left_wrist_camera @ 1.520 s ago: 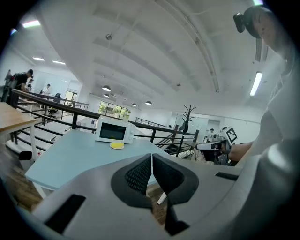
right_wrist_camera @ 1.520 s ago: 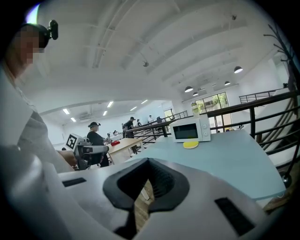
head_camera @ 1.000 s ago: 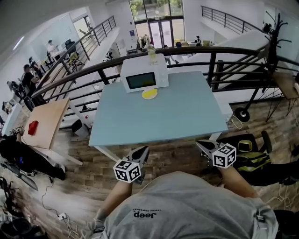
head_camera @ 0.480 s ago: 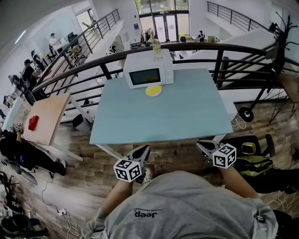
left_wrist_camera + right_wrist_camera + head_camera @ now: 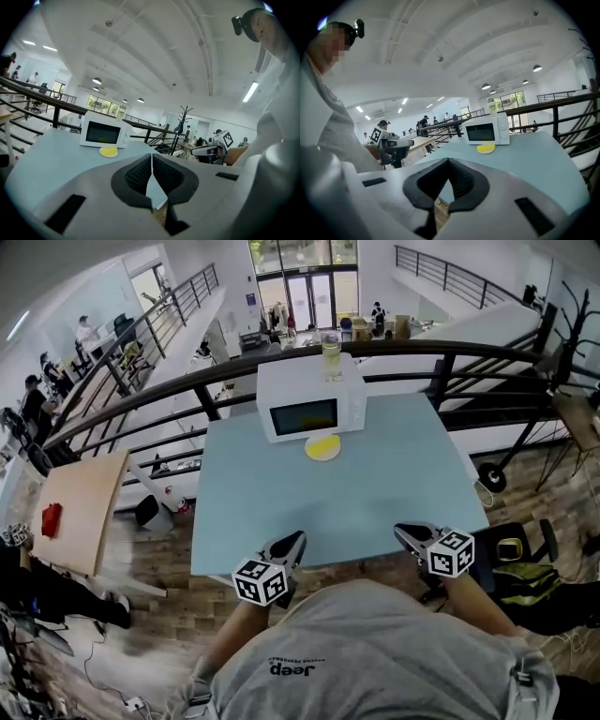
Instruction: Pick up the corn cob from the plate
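A grey knit shirt [image 5: 375, 652] carries the one readable word, "Jeep", printed dark across the chest. Just past it, each tool bears a cube of black-and-white square markers. The left gripper [image 5: 291, 545] and right gripper [image 5: 408, 533] sit at the near edge of the table [image 5: 394, 493]. Both are smooth grey plastic with ribbed black pads [image 5: 138, 173], their jaws pressed together on nothing. The table top is a flat, matte, pale blue rectangle. Near its far edge lies a round yellow plate [image 5: 322, 448], well apart from both tools; the corn cob cannot be told from it at this distance. Just behind stands a boxy white microwave [image 5: 309, 404] with a dark window and a clear glass [image 5: 331, 352] on top
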Demonstrator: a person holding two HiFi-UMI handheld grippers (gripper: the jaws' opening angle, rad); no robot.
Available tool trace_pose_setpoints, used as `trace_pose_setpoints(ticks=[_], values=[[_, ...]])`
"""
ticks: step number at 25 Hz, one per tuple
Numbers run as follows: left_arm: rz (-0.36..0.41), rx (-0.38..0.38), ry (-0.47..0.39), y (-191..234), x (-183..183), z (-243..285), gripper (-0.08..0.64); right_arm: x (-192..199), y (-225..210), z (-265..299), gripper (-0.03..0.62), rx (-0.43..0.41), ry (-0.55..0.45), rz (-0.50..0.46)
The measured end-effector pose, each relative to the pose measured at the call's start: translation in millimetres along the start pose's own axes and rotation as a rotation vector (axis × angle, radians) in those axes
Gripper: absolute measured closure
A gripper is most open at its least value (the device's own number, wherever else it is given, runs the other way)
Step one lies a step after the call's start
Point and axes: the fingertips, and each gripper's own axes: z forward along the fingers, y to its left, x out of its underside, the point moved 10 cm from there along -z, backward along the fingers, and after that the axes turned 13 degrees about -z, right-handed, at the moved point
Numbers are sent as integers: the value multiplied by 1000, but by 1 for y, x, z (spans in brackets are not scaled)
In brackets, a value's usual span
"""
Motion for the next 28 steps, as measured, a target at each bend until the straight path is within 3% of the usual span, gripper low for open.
trace_pose_setpoints(ticks=[7,13,19,28], values=[[6,29,9,91,-64,-4,534,-46,1,94,577,39,8,10],[-38,54,8,143,-84,-5,534,-64,4,137,577,58,58,9],[-69,48,4,167,-83,-1,534,-69,-2,162,577,31,104,-2],[-83,-61,-12,165,-89,13,534,-68,-55,184,576,-55,107,-5]])
